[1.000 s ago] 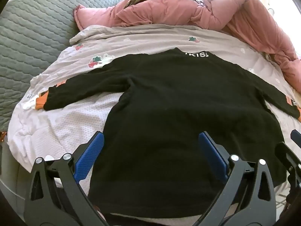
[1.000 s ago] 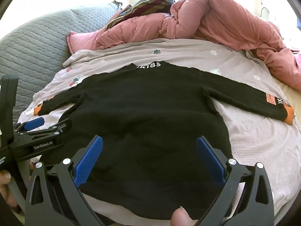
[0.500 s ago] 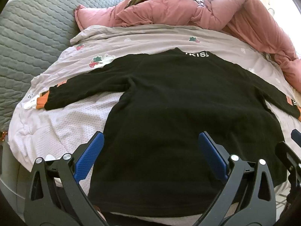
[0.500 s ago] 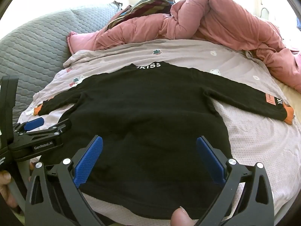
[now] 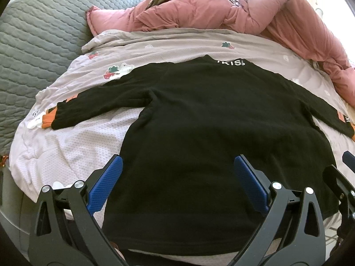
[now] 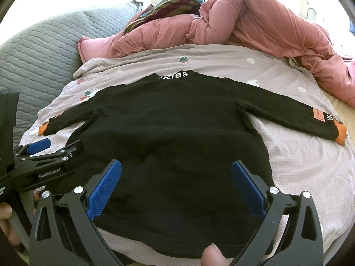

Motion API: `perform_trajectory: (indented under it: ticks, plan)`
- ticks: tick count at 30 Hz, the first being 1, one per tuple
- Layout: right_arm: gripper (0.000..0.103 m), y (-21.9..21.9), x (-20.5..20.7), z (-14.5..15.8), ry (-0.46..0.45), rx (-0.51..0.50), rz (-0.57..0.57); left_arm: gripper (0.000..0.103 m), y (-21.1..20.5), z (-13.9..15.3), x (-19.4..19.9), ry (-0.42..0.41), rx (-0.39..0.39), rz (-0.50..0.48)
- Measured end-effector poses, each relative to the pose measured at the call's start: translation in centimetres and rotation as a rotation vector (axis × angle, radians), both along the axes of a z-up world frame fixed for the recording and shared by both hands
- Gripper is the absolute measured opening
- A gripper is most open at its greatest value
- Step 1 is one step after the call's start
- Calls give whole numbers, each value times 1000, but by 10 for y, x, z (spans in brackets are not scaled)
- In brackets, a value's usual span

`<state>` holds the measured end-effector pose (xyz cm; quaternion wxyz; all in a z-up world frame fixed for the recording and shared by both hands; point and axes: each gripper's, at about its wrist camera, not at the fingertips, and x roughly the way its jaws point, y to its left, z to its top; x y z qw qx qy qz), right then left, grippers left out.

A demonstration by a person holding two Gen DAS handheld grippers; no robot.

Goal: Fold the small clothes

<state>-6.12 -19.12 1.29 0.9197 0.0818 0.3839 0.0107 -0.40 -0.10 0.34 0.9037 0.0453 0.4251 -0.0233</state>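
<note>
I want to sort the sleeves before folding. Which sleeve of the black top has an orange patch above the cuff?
The right sleeve. It has an orange patch near its cuff; the left sleeve shows only an orange cuff.

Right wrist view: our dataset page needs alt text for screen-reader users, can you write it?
A black long-sleeved top lies flat, sleeves spread, on a pale patterned quilt, with the open right gripper over its hem. The left gripper, also open, is at the left edge; a pink duvet is bunched behind.
</note>
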Motion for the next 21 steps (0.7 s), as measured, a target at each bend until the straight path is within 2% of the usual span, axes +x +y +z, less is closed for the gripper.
perform_trajectory:
  ticks: [21]
  plan:
    - [99, -6, 5, -5, 5, 7, -5, 94, -6, -6, 2, 6, 10, -8]
